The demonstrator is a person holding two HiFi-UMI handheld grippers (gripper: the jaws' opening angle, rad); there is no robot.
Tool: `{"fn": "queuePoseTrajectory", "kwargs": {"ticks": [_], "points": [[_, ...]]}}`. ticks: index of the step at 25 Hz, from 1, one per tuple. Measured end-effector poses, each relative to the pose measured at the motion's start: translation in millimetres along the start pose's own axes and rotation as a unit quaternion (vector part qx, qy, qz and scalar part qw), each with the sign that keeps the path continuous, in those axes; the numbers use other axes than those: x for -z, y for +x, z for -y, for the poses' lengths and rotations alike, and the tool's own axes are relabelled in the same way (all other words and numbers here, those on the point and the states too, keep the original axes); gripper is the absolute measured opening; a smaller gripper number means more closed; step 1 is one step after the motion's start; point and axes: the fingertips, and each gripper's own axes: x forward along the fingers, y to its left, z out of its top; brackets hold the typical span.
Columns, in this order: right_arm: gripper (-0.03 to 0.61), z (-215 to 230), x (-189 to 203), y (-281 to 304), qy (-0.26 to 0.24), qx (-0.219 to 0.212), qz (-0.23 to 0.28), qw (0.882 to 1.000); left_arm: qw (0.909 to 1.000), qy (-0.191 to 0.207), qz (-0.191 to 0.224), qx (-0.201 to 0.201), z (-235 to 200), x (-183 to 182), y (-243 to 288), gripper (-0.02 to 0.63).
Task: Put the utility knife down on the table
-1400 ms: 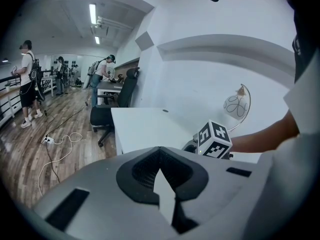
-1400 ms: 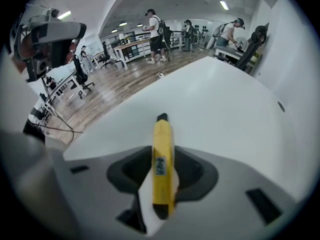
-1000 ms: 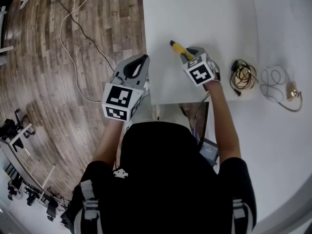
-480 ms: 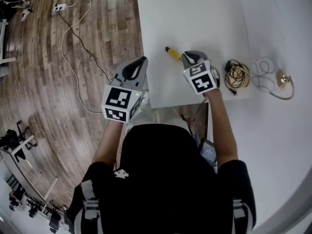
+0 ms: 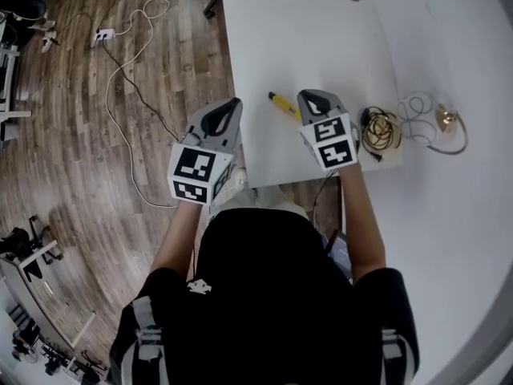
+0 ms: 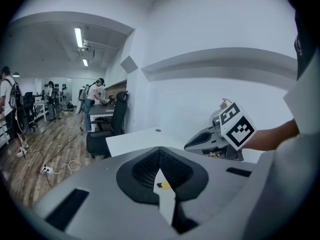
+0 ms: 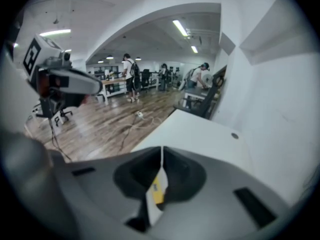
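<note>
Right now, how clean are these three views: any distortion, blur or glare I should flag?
Head view: sharp, evenly lit, but fisheye curves the table edges and floor planks. Left gripper view: dark round vignette, ceiling strip lights glare. Right gripper view: softest, near jaws out of focus, utility knife only a yellow smear.

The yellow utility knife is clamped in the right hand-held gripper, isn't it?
No. The utility knife lies on the white table, free of the right hand-held gripper, whose jaws have just closed on nothing. The head view shows it.
</note>
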Motion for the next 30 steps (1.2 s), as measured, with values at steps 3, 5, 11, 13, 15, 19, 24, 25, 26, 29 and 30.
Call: {"fn": "queuePoseTrajectory", "kwargs": {"ticks": [3, 5, 11, 13, 15, 19, 24, 25, 26, 29, 30], "points": [[0.035, 2, -13, -15, 0.006, 0.010, 0.024, 1.000, 0.9999, 0.013, 0.008, 0.002, 5, -9, -2, 0.017], [0.035, 3, -23, -26, 0.009, 0.016, 0.040, 0.999, 0.9996, 0.021, 0.016, 0.004, 7, -16, -3, 0.017], [0.034, 9, -53, -58, 0.014, 0.040, 0.089, 0.995, 0.9993, 0.031, 0.021, 0.004, 13, -35, -10, 0.017], [0.034, 12, -61, -67, 0.014, 0.047, 0.103, 0.993, 0.9984, 0.040, 0.041, 0.003, 15, -47, -11, 0.017], [0.034, 13, -70, -76, 0.012, 0.053, 0.117, 0.992, 0.9971, 0.051, 0.057, 0.003, 16, -58, -15, 0.018], [0.034, 13, -88, -98, 0.010, 0.062, 0.150, 0.987, 0.9952, 0.063, 0.074, -0.001, 19, -73, -25, 0.018], [0.034, 20, -103, -126, 0.011, 0.081, 0.180, 0.980, 0.9926, 0.075, 0.095, -0.009, 23, -91, -36, 0.017], [0.034, 21, -106, -131, 0.011, 0.087, 0.186, 0.979, 0.9922, 0.076, 0.098, -0.011, 23, -94, -39, 0.017], [0.034, 21, -110, -136, 0.012, 0.091, 0.193, 0.977, 0.9919, 0.077, 0.101, -0.014, 23, -97, -42, 0.018], [0.034, 24, -117, -149, 0.015, 0.102, 0.212, 0.972, 0.9898, 0.085, 0.113, -0.019, 23, -108, -49, 0.017], [0.034, 25, -120, -154, 0.016, 0.106, 0.218, 0.970, 0.9890, 0.089, 0.117, -0.019, 25, -112, -52, 0.018]]}}
